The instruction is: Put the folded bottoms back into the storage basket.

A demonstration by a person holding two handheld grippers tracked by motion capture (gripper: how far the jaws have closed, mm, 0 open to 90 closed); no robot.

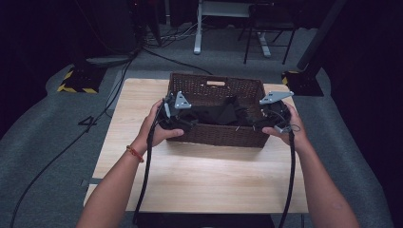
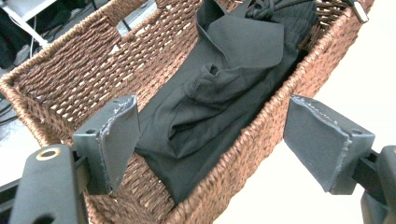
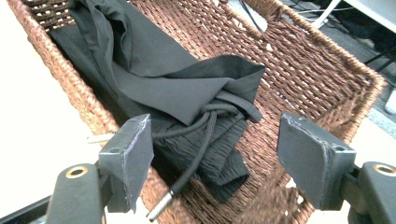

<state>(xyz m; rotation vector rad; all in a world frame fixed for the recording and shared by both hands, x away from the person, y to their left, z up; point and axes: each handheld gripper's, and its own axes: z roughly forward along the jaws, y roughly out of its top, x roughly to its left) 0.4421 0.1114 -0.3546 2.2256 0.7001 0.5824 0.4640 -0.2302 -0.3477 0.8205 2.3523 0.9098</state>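
Observation:
A brown wicker basket (image 1: 223,135) stands at the far middle of the wooden table, with a black garment (image 1: 219,113) bundled inside. In the left gripper view the garment (image 2: 210,93) lies folded along the basket floor. The right gripper view shows its elastic waistband and a drawcord (image 3: 191,170) with a metal tip hanging over the near wall. My left gripper (image 1: 179,118) hovers open over the basket's left end, jaws wide with nothing between them. My right gripper (image 1: 266,118) is open over the right end, also holding nothing.
The basket has a handle slot (image 1: 215,83) in its far wall. Bare tabletop (image 1: 199,175) lies between basket and near edge. Beyond the table are grey carpet, cables, yellow-black stand bases (image 1: 78,80) and desk legs (image 1: 198,33).

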